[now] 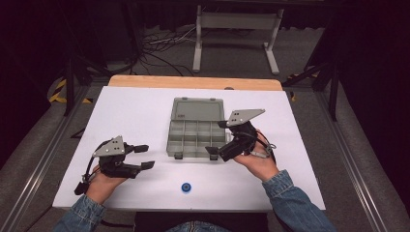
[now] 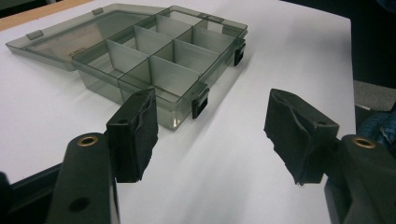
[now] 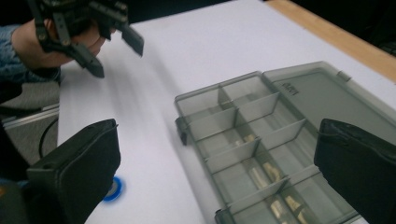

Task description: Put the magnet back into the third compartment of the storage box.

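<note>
- The grey box (image 1: 197,129) lies with its lid folded flat back on the white surface (image 1: 135,116), just ahead of the right tool (image 1: 217,137) and well off to the right of the left tool (image 1: 144,157).
- The right tool is released: its jaws stand wide, one by the box's near right corner, the other over its right edge, with nothing between them.
- The left tool is also released and empty, held low over bare surface.
- A small blue disc (image 1: 186,187) lies near the front edge, between the two tools and apart from both.
- Judged from this, the work is early: the box is open, the disc is not yet picked up, and no tool has closed on anything. Taking the disc and putting it in a compartment seems to be what is left.
- The right gripper view shows small pale pieces (image 3: 271,171) in the compartments nearest that tool, which the high view is too coarse to reveal; what they are I cannot tell.
- The left gripper view shows the black latches (image 2: 200,103) on the box's front wall and the dividers (image 2: 140,39) standing upright.
- The high view alone gives the whole layout, with both hands and the disc together.
</note>
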Available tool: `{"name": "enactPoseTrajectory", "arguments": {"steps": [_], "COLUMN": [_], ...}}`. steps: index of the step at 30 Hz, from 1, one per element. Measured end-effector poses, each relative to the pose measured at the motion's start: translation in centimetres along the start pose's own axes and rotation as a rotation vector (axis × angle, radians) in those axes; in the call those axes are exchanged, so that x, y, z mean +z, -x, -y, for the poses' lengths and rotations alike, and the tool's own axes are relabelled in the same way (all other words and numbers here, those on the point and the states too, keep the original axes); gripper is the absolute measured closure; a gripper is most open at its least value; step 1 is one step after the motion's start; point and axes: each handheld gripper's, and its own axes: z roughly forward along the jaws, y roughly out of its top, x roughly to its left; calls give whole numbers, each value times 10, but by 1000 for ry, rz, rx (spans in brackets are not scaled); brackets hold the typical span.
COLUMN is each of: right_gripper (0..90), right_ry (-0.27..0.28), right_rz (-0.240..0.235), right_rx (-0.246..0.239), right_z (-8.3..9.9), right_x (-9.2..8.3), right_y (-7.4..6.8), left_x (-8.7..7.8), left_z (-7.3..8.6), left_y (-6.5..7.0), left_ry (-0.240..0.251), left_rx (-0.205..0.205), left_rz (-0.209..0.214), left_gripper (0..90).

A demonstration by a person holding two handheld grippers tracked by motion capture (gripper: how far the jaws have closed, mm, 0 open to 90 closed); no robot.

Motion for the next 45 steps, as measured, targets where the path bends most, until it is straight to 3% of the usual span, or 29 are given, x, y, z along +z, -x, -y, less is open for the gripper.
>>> {"name": "enactPoseTrajectory", "arguments": {"steps": [5, 12, 16, 22, 45], "right_gripper": [96, 106, 116, 138, 154], "right_ry": [-108, -192, -214, -281, -386], "right_rz": [11, -3, -12, -55, -141], "right_rx": [-60, -82, -84, -94, -106], "right_z": [-8, -13, -14, -11, 14], "right_x": [4, 10, 12, 23, 64], "right_y": [-15, -26, -29, -36, -55], "left_x": [0, 0, 0, -1, -2], "left_z": [1, 1, 1, 1, 1], "left_y": [-1, -1, -1, -1, -1], "left_ry": [2, 0, 0, 7, 10], "left_rx": [-6, -15, -9, -8, -28], "left_rz": [0, 1, 5, 7, 11], "left_gripper": [350, 340, 340, 338, 334]}}
